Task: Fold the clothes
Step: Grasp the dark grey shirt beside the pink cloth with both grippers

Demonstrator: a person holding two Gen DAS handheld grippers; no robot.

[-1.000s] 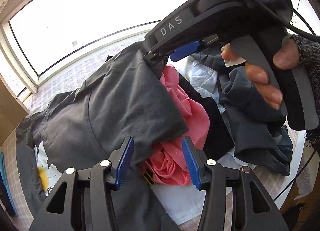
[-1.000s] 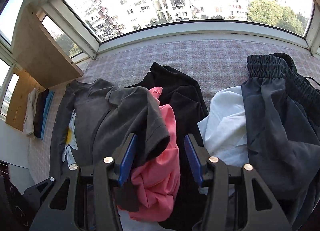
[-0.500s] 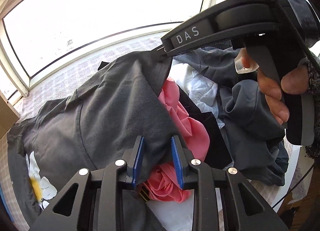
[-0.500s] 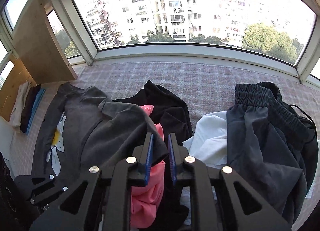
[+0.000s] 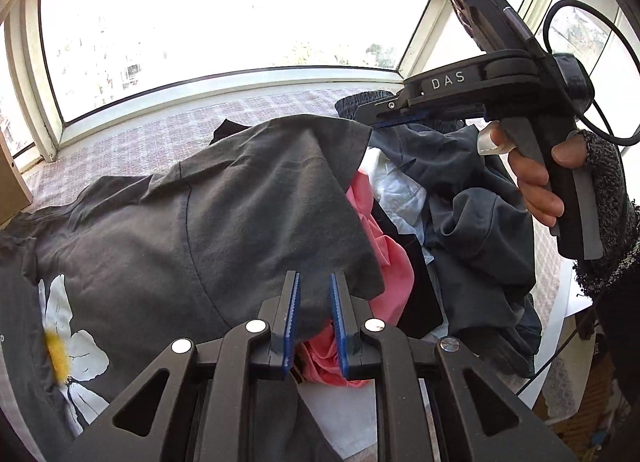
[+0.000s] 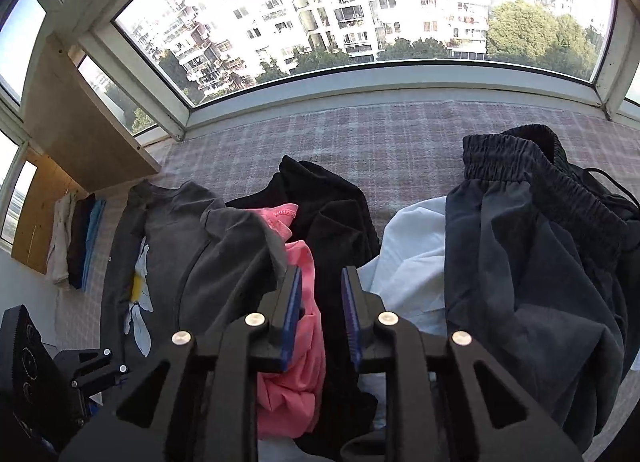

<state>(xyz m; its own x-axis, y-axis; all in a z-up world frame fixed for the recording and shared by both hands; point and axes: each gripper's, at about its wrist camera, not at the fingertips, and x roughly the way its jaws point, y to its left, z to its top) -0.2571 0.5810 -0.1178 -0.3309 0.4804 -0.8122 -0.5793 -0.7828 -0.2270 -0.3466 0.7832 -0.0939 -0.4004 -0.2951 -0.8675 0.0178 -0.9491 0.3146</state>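
- The grey T-shirt [image 5: 168,222] lies lengthwise along the window, daisy print facing up.
- Left gripper [image 5: 314,294] has narrowed onto its sleeve hem.
- Right gripper [image 6: 322,290] has just reopened slightly; nothing held.

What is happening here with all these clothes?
A person is working with two hand-held tongs on a pile of clothes by the window. The left tongs have just closed on a fold of the grey T-shirt, which lies over the pink garment. The right tongs have just been opening beside the sleeve's corner, and they grip nothing now.
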